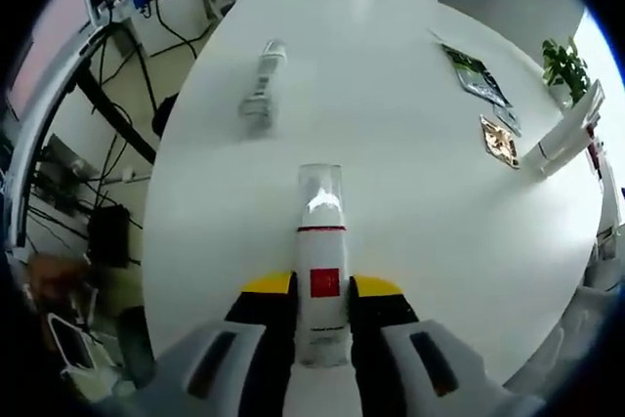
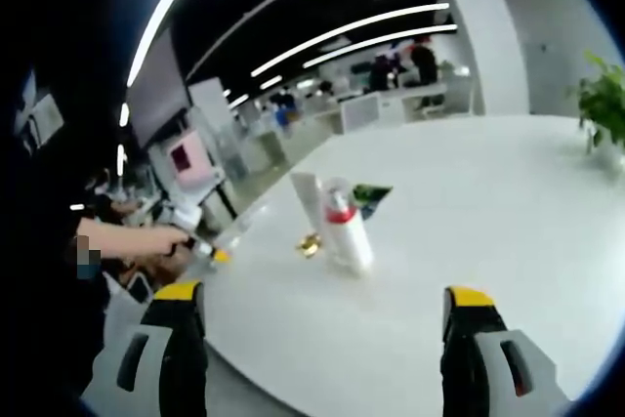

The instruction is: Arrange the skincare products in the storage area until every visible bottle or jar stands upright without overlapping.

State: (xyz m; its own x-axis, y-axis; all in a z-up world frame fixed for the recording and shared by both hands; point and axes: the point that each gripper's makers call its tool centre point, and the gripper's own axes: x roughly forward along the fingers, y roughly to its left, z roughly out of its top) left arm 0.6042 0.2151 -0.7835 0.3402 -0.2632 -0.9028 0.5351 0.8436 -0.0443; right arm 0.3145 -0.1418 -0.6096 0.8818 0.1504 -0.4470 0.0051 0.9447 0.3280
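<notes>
Level, left claw (image 1: pixel 320 312) grips bottle (image 1: pixel 320 271); right claw (image 2: pixel 327 339) gapes.

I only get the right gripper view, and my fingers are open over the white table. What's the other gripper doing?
Observer: The left gripper has its fingers shut on a white bottle with a red label.
Operator: Which way is its lid pointing?
Observer: Its clear cap points away from the gripper, out over the table.
Operator: Is anything lying down?
Observer: Yes, a tube lies flat on the table, beyond the held bottle.
</notes>
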